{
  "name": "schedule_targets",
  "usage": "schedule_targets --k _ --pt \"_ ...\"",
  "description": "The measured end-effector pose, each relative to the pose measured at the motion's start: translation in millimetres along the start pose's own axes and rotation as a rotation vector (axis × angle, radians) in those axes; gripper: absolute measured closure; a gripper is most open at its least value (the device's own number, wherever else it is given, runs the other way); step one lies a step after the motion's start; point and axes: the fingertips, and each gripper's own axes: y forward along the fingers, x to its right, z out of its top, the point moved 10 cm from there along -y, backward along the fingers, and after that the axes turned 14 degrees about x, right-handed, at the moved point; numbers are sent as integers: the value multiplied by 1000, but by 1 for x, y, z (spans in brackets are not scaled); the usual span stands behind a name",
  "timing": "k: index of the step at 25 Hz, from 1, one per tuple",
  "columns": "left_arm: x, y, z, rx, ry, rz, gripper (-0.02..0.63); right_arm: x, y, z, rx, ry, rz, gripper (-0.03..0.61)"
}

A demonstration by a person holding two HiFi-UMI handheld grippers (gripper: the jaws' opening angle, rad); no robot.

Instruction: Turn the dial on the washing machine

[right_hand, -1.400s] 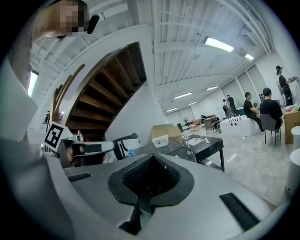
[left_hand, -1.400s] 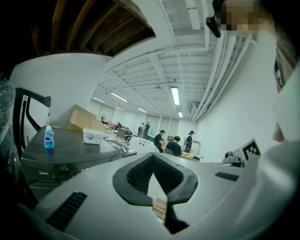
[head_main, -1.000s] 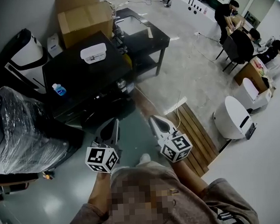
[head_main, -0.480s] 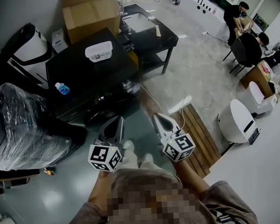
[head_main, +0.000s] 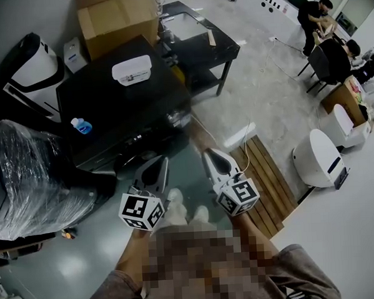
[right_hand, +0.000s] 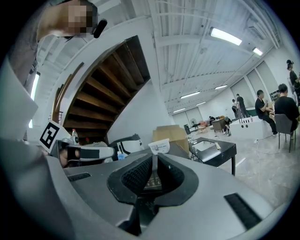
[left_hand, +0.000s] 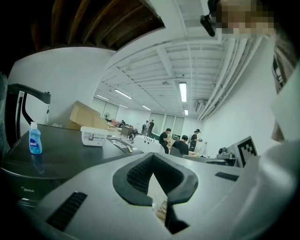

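The black washing machine (head_main: pixel 119 99) stands ahead of me, its front panel facing me with a shiny round dial (head_main: pixel 172 119) near the right corner. On its lid are a white tub (head_main: pixel 131 70) and a small blue bottle (head_main: pixel 79 125). My left gripper (head_main: pixel 155 165) hangs in front of the machine's lower front, shut and empty. My right gripper (head_main: pixel 213 155) is beside it, a little right of the machine and below the dial, also shut with nothing in it. The left gripper view shows the lid (left_hand: pixel 61 150), the bottle (left_hand: pixel 34 139) and the tub (left_hand: pixel 93 135) beyond the left gripper (left_hand: pixel 152 157).
A plastic-wrapped bundle (head_main: pixel 25 167) sits left of the machine. Behind the machine are a cardboard box (head_main: pixel 118 21) and a black table (head_main: pixel 200 42). A wooden pallet (head_main: pixel 263 179) and a white rounded unit (head_main: pixel 319 161) lie to the right. People (head_main: pixel 331 38) sit far right.
Both grippers have kept their pose and stayed shut. The person's shoes have come into view between them, and the machine has drifted slightly in the head view.
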Motion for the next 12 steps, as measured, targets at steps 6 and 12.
schedule_targets --k 6,12 --pt "-16 12 -7 -2 -10 -8 621 12 27 -15 -28 -14 16 450" --pt "-28 18 -16 -7 -33 3 621 20 54 -37 -113 -37 58 299"
